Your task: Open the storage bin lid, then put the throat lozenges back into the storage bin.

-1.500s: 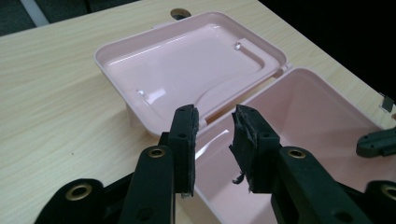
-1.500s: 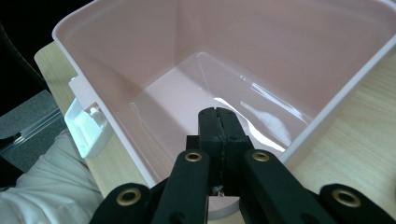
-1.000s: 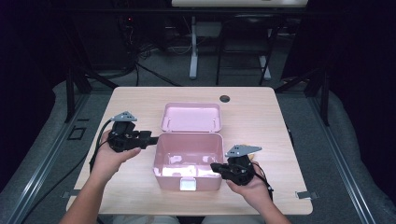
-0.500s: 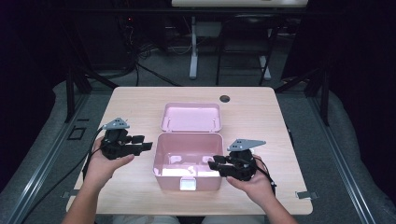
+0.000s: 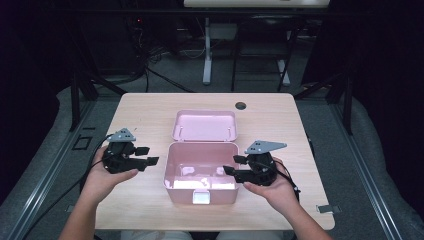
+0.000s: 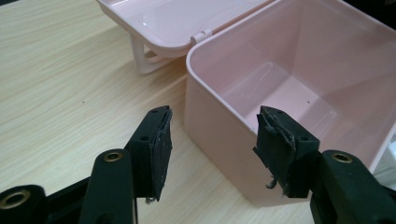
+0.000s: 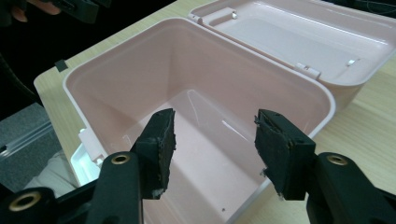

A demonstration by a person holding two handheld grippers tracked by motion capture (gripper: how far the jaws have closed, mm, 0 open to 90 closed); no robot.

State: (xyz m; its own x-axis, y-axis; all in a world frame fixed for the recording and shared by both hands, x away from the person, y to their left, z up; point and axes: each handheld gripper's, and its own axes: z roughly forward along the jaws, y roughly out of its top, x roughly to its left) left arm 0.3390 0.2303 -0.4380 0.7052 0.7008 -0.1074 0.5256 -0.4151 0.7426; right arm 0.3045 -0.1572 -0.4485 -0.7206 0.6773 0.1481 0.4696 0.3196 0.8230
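Pink box [image 5: 200, 172] stands at middle of bench [image 5: 145, 107], lid [image 5: 204, 125] already swung fully back, lying flat behind it.

Box inside looks empty, only light reflections on bottom.

Left gripper [image 5: 145, 157] and right gripper [image 5: 231, 165] flank box, jaws just been opening, spread, nothing between them.

Opening seems done; what is left I cannot tell.

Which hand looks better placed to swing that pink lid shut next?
Probably the right. Its tongs hang open at the pink box's rim, with the lid lying flat just beyond. The left tongs, also open, sit off to the side over the table.
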